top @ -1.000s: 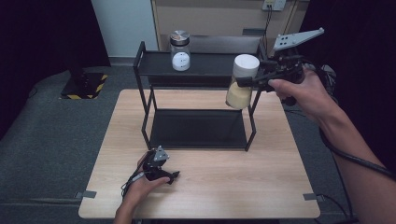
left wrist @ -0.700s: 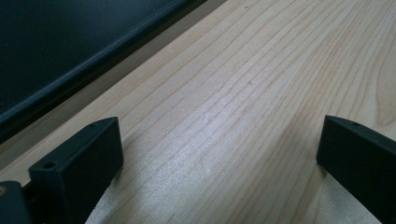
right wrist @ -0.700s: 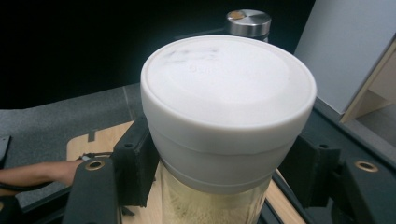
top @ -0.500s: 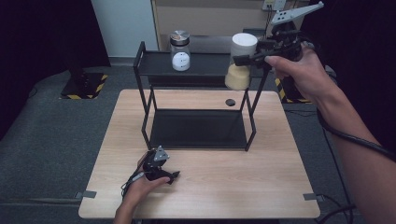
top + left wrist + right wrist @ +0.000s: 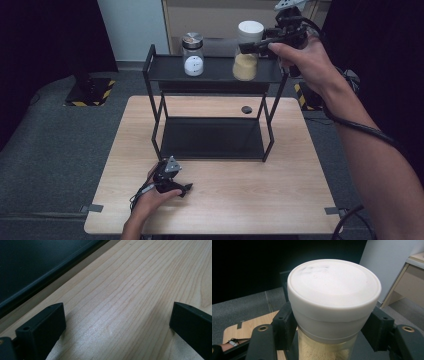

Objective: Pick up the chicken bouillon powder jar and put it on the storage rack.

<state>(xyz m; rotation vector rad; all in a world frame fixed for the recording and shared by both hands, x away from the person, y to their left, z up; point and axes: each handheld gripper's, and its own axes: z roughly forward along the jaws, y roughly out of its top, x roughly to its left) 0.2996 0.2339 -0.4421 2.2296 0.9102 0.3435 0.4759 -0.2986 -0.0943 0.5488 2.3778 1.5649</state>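
Tongs in the right hand (image 5: 252, 46) are clamped just under the white lid of a jar of pale powder (image 5: 332, 310), both jaws pressing its neck, and they hold it over the right end of the black rack's top shelf (image 5: 215, 75); whether its base already touches the shelf I cannot tell. The step in hand looks like setting that jar on the top shelf, well to the right of the silver-lidded jar (image 5: 192, 54) standing there. Next, I judge, the jar must come down flat and clear of the shelf's raised rim before the jaws let go, or it may tip.

Left tongs (image 5: 177, 189) rest on the table (image 5: 280, 200) in front of the rack, jaws wide apart and holding nothing.

Compared with a second ago, the jar has gone from tilted beside the rack's right end to upright over the shelf, higher and further back; the left hand has not shifted.
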